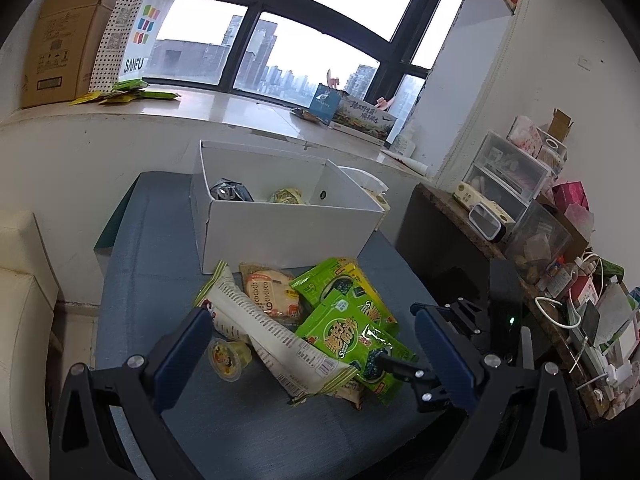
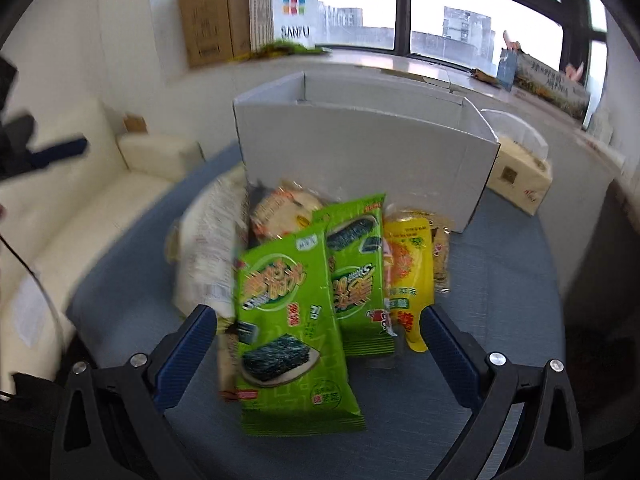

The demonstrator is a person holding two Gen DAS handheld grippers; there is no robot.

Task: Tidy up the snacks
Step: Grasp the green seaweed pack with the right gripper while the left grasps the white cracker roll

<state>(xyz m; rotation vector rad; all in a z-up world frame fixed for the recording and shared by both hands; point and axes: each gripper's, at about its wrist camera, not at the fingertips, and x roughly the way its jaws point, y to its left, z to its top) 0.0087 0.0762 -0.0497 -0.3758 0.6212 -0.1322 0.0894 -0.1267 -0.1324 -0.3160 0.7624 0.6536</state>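
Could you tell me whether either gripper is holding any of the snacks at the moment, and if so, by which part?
Nothing is held. The left gripper and the right gripper are both open, above the green seaweed snack packets.

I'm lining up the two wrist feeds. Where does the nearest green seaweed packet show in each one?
Left wrist: the nearest green seaweed packet lies lower right of centre, atop the snack pile, with the right gripper reaching in at its near corner.
Right wrist: the same packet fills the lower centre, between the open gripper's fingers.
Shared landmark: the white box behind the pile.
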